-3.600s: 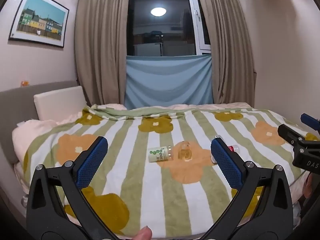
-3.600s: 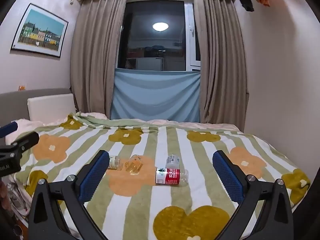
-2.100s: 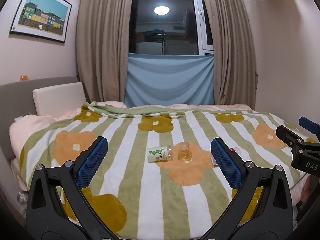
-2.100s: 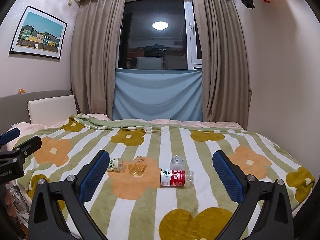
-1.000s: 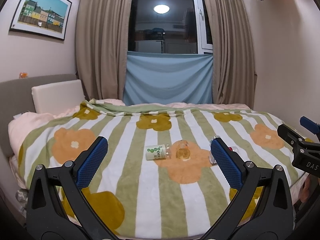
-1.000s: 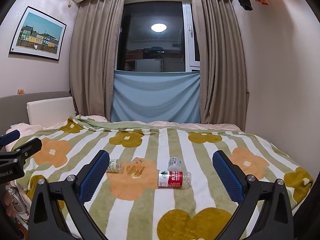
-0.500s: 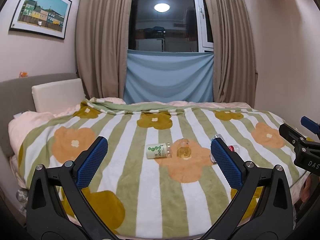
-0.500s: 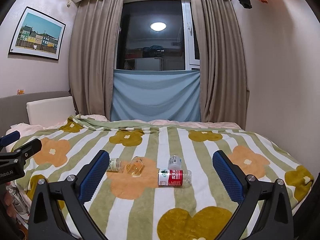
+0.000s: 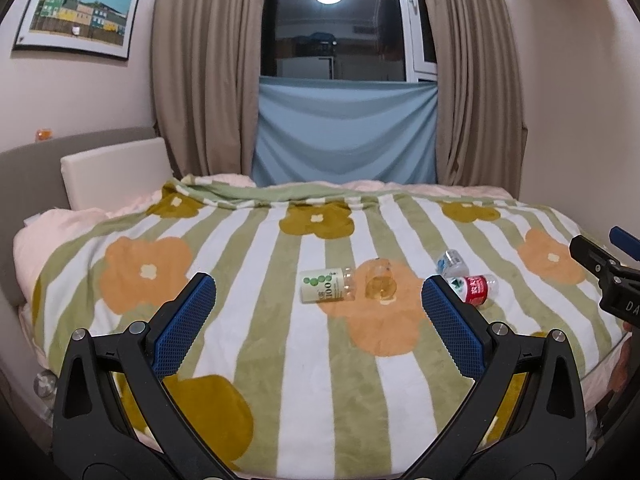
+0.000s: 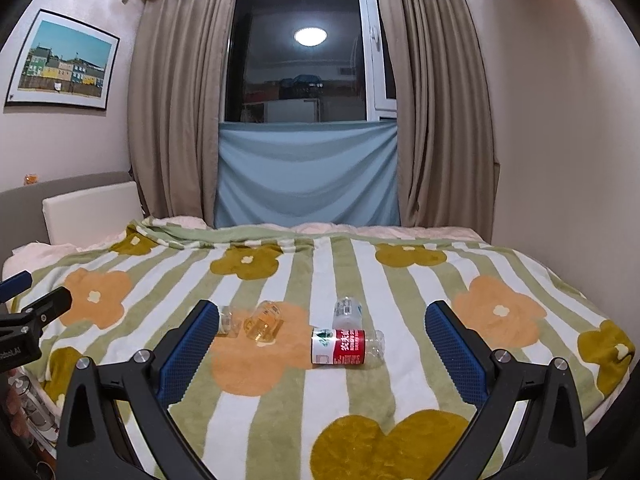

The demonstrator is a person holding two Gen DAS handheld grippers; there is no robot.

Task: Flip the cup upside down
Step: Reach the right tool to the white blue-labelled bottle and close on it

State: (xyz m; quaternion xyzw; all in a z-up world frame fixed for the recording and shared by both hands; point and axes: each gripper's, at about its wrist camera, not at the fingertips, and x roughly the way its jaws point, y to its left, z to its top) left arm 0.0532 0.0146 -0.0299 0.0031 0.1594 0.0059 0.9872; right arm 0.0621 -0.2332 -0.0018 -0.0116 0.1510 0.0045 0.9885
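Nothing's shifted but slight camera drift: your left gripper (image 9: 318, 312) and right gripper (image 10: 322, 338) hover spread wide, pre-approach, glass cup (image 9: 380, 283) tipped sideways on the blanket (image 9: 280, 344).

Bedroom: bed (image 9: 120, 360) under floral striped blanket (image 9: 320, 360); dark window (image 9: 332, 28) between beige curtains (image 9: 200, 68); framed picture (image 9: 78, 10) on pale wall.

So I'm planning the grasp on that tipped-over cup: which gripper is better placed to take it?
Probably the left gripper: the amber cup lies almost centred between its open fingers. In the right gripper's view the cup sits off by its left finger, with the red-labelled bottle centred instead.
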